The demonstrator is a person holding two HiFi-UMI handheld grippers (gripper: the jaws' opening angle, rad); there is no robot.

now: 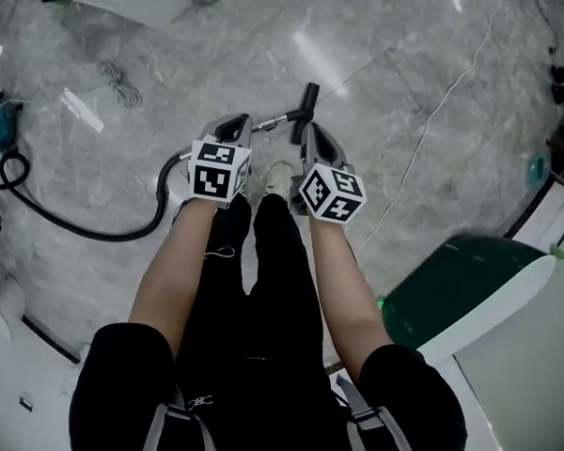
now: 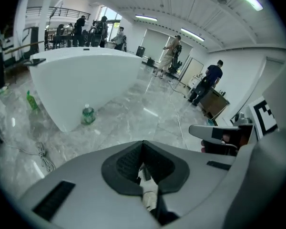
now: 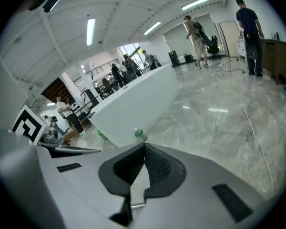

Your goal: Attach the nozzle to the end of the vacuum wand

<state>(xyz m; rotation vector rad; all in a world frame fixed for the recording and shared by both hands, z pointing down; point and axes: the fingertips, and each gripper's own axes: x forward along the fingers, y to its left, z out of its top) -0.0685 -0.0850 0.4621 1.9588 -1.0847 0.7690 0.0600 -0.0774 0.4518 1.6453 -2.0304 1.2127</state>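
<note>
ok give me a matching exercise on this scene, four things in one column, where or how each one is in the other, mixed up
Things:
1. black hose
2. green bottle
3. right gripper
4. coiled cable

Place or state:
a. fingers shut, nothing between them
b. upright beside the white counter
c. small bundle lying on the floor
d. long curve across the floor

Pairs: 1-d, 2-b, 3-a, 4-c

A large open-plan office or lab hall: polished grey marble floor (image 1: 385, 73), a long white curved counter (image 2: 86, 75), strip lights (image 2: 148, 18) on a high white ceiling (image 2: 181, 6), a railed mezzanine (image 2: 62, 11), people (image 2: 210, 80) standing about, a thin cable (image 1: 442, 111) trailing across the floor
</note>
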